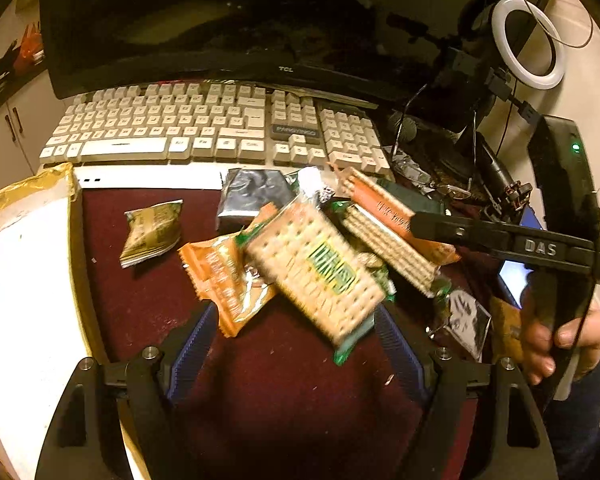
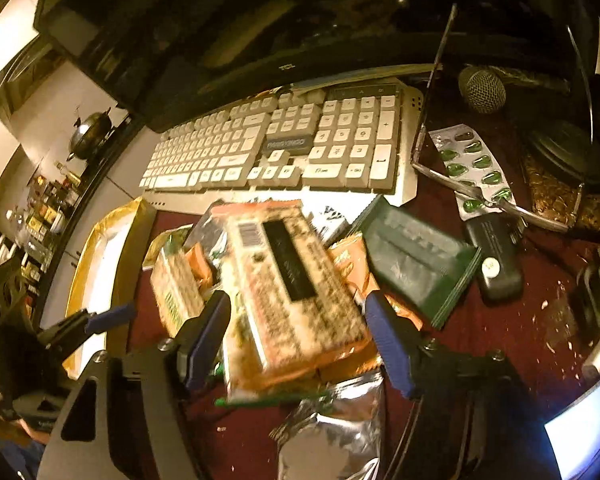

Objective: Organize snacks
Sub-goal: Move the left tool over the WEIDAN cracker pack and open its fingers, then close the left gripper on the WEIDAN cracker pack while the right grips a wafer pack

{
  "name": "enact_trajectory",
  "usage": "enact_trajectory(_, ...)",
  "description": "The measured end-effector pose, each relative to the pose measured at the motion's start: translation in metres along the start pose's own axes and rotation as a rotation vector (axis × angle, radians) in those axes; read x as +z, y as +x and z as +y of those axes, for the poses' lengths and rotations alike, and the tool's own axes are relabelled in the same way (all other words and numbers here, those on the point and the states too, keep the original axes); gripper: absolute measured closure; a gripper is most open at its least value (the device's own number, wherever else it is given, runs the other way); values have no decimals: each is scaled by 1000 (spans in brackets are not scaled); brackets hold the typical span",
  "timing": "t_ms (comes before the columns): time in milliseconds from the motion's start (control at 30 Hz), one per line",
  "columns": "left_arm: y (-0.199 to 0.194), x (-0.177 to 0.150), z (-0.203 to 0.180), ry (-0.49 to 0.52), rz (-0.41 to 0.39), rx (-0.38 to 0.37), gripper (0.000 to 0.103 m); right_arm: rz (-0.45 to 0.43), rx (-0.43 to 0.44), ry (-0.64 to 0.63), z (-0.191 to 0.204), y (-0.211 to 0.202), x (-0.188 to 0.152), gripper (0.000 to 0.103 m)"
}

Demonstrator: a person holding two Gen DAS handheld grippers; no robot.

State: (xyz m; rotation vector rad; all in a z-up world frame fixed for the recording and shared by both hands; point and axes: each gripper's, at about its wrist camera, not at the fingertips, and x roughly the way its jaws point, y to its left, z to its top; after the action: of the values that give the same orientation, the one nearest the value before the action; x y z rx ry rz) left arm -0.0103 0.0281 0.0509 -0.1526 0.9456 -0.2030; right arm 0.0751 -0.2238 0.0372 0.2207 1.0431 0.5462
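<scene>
Hovering over the maroon mat, your left gripper has its jaws spread wide and holds nothing; the green-labelled cracker pack lies tilted between the blue pads, apparently clear of both. An orange wrapper sits under the pack's left edge. A small green pouch lies apart on the mat.

Your right gripper is also wide open. The orange-edged wafer pack sits between its fingers, on top of the snack pile; motion blur hides whether either pad touches it. A silver foil bag below is cut off by the frame edge.

The pile sits just in front of the keyboard. A gold-rimmed tray stands left of the mat. Label text is unreadable.
</scene>
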Motion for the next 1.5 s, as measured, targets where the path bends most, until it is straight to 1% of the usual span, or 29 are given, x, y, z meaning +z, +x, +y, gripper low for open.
enact_trajectory(133, 11, 6, -7, -6, 20, -5, 20, 7, 5, -19, 1, 8, 4, 29)
enact_trajectory(200, 18, 6, -10, -6, 41, 0, 20, 2, -16, -41, 5, 12, 4, 26)
enact_trajectory(333, 31, 7, -10, -17, 65, 23, 20, -19, -66, -112, 15, 15, 0, 26)
enact_trajectory(367, 34, 7, -9, -24, 68, 25, 20, -23, -67, -116, 15, 14, 0, 29)
enact_trajectory(400, 36, 8, -9, -30, 67, 24, 20, -26, -72, -122, 16, 13, -1, 37)
enact_trajectory(500, 39, 12, -7, -48, 59, 33, 20, -21, -79, -132, 19, 7, -4, 44)
enact_trajectory(600, 43, 16, -7, -51, 60, 50, 20, -21, -87, -115, 19, 0, -8, 46)
enact_trajectory(733, 47, 17, -9, -33, 46, 75, 20, -25, -67, -83, 18, -10, -16, 50)
enact_trajectory(833, 47, 17, -10, -4, 26, 90, 31, -21, -66, -64, 16, -13, -22, 50)
enact_trajectory(867, 47, 16, -10, 5, 20, 96, 36, -21, -65, -63, 16, -15, -25, 50)
enact_trajectory(967, 44, 13, -10, 30, 21, 81, 41, -8, -67, -73, 19, -17, -29, 50)
enact_trajectory(1033, 43, 11, -10, 39, 24, 80, 42, -4, -78, -81, 21, -15, -29, 49)
enact_trajectory(1100, 44, 11, -12, 53, 26, 84, 42, 1, -88, -87, 20, -10, -29, 45)
enact_trajectory(1200, 45, 10, -13, 63, 19, 89, 42, 2, -72, -56, 14, -5, -29, 45)
enact_trajectory(1233, 44, 10, -14, 69, 15, 89, 42, -2, -66, -48, 12, -6, -29, 45)
enact_trajectory(1267, 44, 9, -14, 71, 8, 86, 43, -5, -65, -43, 11, -7, -30, 48)
enact_trajectory(1300, 43, 9, -13, 65, 2, 79, 44, -8, -66, -45, 12, -8, -31, 49)
enact_trajectory(1333, 42, 8, -12, 62, -1, 69, 45, -16, -69, -47, 14, -11, -31, 49)
enact_trajectory(1400, 38, 6, -12, 62, -8, 65, 49, -30, -71, -43, 15, -15, -32, 50)
enact_trajectory(1500, 31, 5, -10, 51, -15, 35, 50, -57, -80, -42, 19, -21, -34, 50)
